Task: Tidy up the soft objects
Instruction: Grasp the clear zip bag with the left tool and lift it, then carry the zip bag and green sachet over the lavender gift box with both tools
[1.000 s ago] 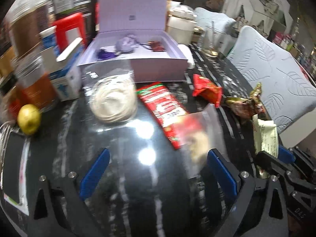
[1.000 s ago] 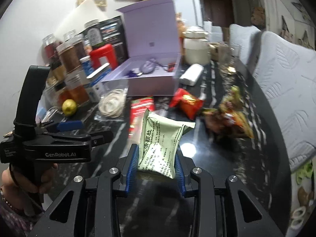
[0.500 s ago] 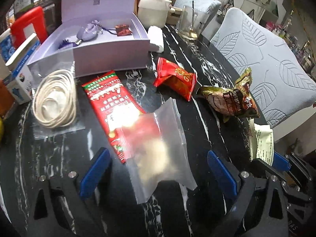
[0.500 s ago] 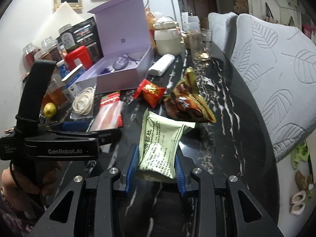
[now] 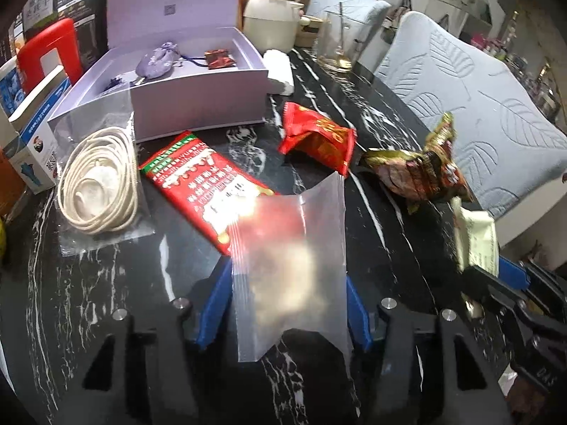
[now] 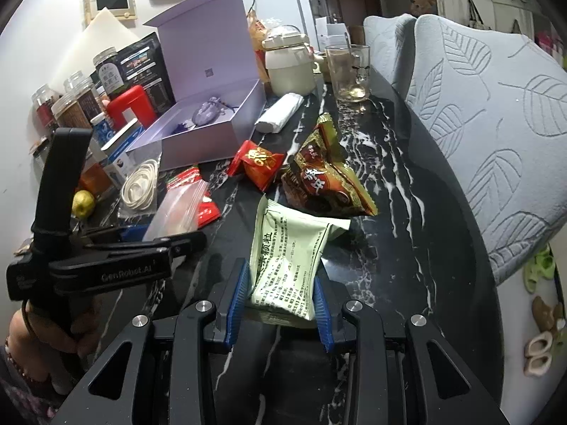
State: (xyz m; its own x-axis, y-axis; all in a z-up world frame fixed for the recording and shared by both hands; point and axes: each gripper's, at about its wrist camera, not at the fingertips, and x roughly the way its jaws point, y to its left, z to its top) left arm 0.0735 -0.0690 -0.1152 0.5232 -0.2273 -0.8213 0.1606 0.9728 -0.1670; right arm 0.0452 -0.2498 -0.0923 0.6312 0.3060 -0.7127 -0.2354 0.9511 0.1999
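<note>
My left gripper point(image 5: 283, 304) is shut on a clear zip bag point(image 5: 290, 265), which stands up between its blue pads; the bag also shows in the right wrist view point(image 6: 177, 209). My right gripper point(image 6: 281, 301) is shut on a pale green sachet point(image 6: 287, 265), seen too at the right edge of the left wrist view point(image 5: 476, 241). On the black marble table point(image 6: 389, 191) lie a flat red packet point(image 5: 198, 180), a small red pouch point(image 5: 319, 138), a brown-gold snack bag point(image 6: 319, 180) and a bagged coil of white cord point(image 5: 99, 184).
An open lilac box point(image 5: 198, 85) with a purple pouch point(image 5: 157, 62) inside stands behind the packets. Jars, cartons and a red container point(image 6: 131, 106) crowd the left. A cream pot point(image 6: 288, 67), a glass point(image 6: 349, 71) and a white roll point(image 6: 280, 113) stand at the back. Padded chairs point(image 6: 496, 124) line the right edge.
My left gripper moved right and forward to the clear zip bag and shut on it; the bag now stands up between the pads. The right gripper kept holding the green sachet.
</note>
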